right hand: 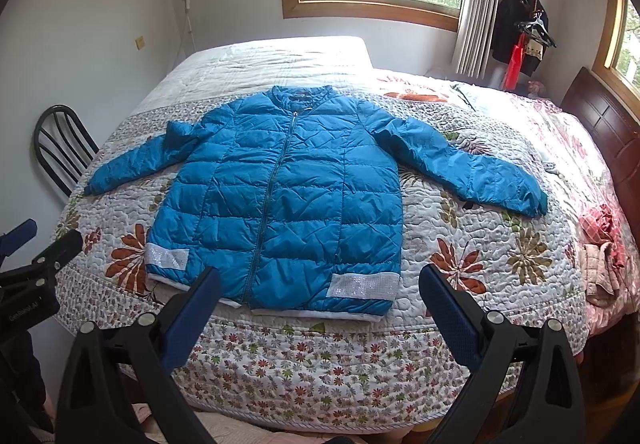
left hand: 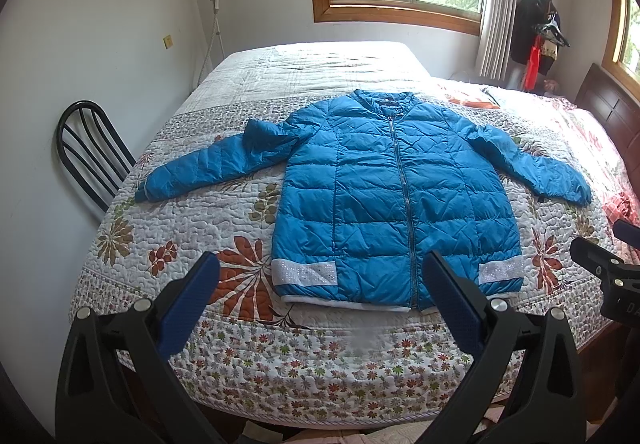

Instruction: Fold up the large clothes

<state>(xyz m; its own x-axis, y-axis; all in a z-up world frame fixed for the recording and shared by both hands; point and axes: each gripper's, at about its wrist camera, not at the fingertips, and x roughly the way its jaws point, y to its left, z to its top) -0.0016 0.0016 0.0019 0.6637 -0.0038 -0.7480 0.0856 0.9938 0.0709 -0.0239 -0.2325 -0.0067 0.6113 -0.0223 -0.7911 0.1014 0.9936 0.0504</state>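
Note:
A blue quilted puffer jacket [left hand: 384, 195] lies flat and zipped on the bed, front up, both sleeves spread out to the sides, hem toward me; it also shows in the right wrist view [right hand: 288, 199]. It has white sparkly bands near the hem. My left gripper [left hand: 322, 268] is open and empty, hovering above the bed's near edge in front of the hem. My right gripper [right hand: 320, 280] is open and empty, also short of the hem. The right gripper's body [left hand: 608, 276] shows at the right edge of the left wrist view, the left gripper's body [right hand: 32, 276] at the left edge of the right wrist view.
The bed carries a floral quilt [left hand: 180, 236]. A black metal chair [left hand: 88, 155] stands at the bed's left side. A dark wooden headboard [right hand: 608, 131] is on the right. Crumpled pinkish cloth [right hand: 604, 256] lies on the right of the bed. A coat rack [right hand: 528, 27] stands by the window.

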